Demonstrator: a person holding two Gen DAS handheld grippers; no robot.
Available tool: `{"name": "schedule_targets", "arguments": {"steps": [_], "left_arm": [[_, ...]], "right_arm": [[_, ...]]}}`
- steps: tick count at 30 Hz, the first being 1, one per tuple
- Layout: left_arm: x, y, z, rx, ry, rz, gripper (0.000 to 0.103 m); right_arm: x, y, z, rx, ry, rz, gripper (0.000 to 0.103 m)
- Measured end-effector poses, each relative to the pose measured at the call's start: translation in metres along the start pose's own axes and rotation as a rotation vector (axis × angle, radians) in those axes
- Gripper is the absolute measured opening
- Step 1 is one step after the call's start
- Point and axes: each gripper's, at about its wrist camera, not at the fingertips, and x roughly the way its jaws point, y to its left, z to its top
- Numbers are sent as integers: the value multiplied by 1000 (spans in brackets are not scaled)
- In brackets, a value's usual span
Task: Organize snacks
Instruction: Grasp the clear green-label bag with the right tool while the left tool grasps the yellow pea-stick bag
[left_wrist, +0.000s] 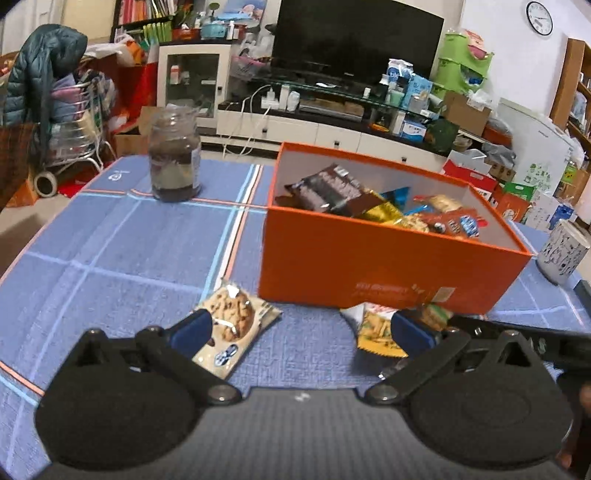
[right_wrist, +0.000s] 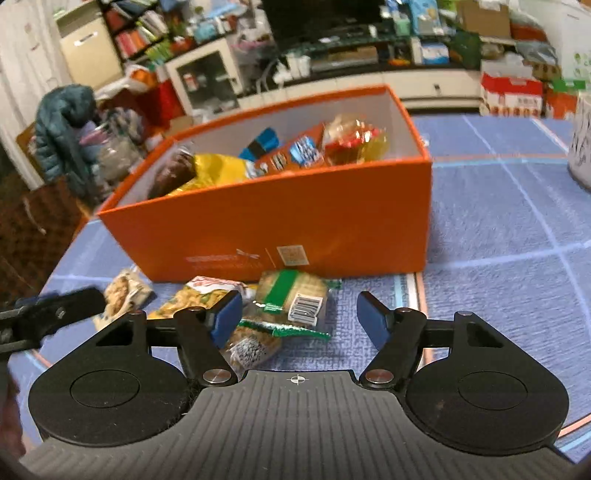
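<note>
loose packets just ahead of both tongs, box behind

left tongs (left_wrist: 301, 332) are spread wide, nothing held. the cookie packet (left_wrist: 236, 325) lies just beside the left pad, partly under it, long axis running diagonally from near-left to far-right toward the box. right tongs (right_wrist: 299, 317) are also wide open, empty. the green-band cracker packet (right_wrist: 293, 299) lies between the pads, nearer the left pad, w/ a clear nut packet (right_wrist: 255, 343) below it and a yellow snack bag (right_wrist: 195, 301) off to the left. the cracker packet's long axis appears to point roughly fwd, toward the box, so closing across its short side looks workable. the right tongs are judged nearer to that pile; the left tongs nearer to the cookie packet.

the orange box (right_wrist: 280, 218) stands on the table (right_wrist: 498, 206) directly behind all loose packets, already holding several snacks.

writing: a barcode is seen on the cracker packet; print and a small label on the box front are too blurred to be read. no brand can be made out.
</note>
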Motion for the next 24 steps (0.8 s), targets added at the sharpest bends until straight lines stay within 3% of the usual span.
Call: {"name": "schedule_targets", "arguments": {"steps": [5,8,14,19,22,24], "left_arm": [[4,2,3,-6,6,-7,102],[8,-4,3,24,2,-8,102],[29,-32,2,71,32,-28,102],[48,-58,1,75,45,-67,102],[63,-71,-2,103,72,-59,90],[74,-73,-4,95,103,-58,74]], "right_arm": [[33,-1,2,67,66,8,58],[41,7,4,22,68,-20,37],[19,-5,-2,-90,38,-70,36],[-13,-31,-8,-108,14,-82,36],[-21,-38,-10,-110,20,-68,36],[-26,-41,-11,-119,17,-61,36]]}}
